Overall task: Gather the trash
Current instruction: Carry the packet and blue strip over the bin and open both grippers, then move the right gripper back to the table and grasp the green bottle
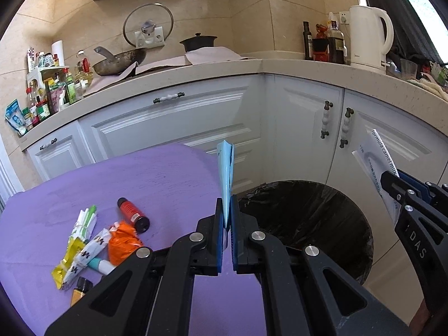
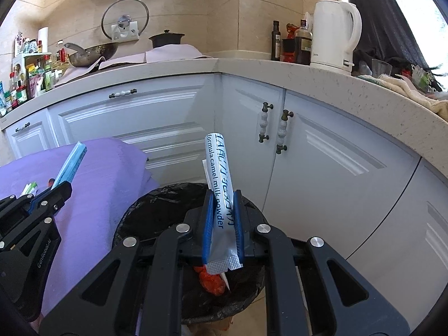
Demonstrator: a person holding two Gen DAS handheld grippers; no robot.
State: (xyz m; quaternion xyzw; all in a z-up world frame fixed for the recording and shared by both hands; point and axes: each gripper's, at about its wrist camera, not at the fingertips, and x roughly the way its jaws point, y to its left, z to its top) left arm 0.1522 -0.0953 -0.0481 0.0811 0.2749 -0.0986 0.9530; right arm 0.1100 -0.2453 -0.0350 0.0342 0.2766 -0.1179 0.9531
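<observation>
A: Blue wrapper (image 1: 226, 179) pinched in the left gripper (image 1: 226, 224), at the bin (image 1: 350, 224) rim; milk sachet (image 2: 221, 196) clamped in the right gripper (image 2: 223, 224), above it.

B: Centre both over the bin, then release.

The left gripper (image 1: 226, 224) is matt black plastic with blue ribbed pads and bright metal pins; the right gripper (image 2: 224, 218) is the same. A thin, smooth pale-blue wrapper (image 1: 225, 179) stands in the left one, a glossy foil sachet (image 2: 221, 196) with crimped ends in the right. The bin (image 1: 322, 224), at 4 o'clock from the wrapper, has a shiny, crinkled black plastic liner. The purple cloth (image 1: 140, 179) looks matt and slightly napped. On it, at 8 o'clock, lie a glossy red tube (image 1: 133, 214) and crumpled orange plastic (image 1: 121, 240). The cabinets (image 1: 305, 128) are smooth satin white; the counter (image 1: 308, 65) is speckled stone; the kettle (image 1: 366, 39) is glossy white plastic.
</observation>
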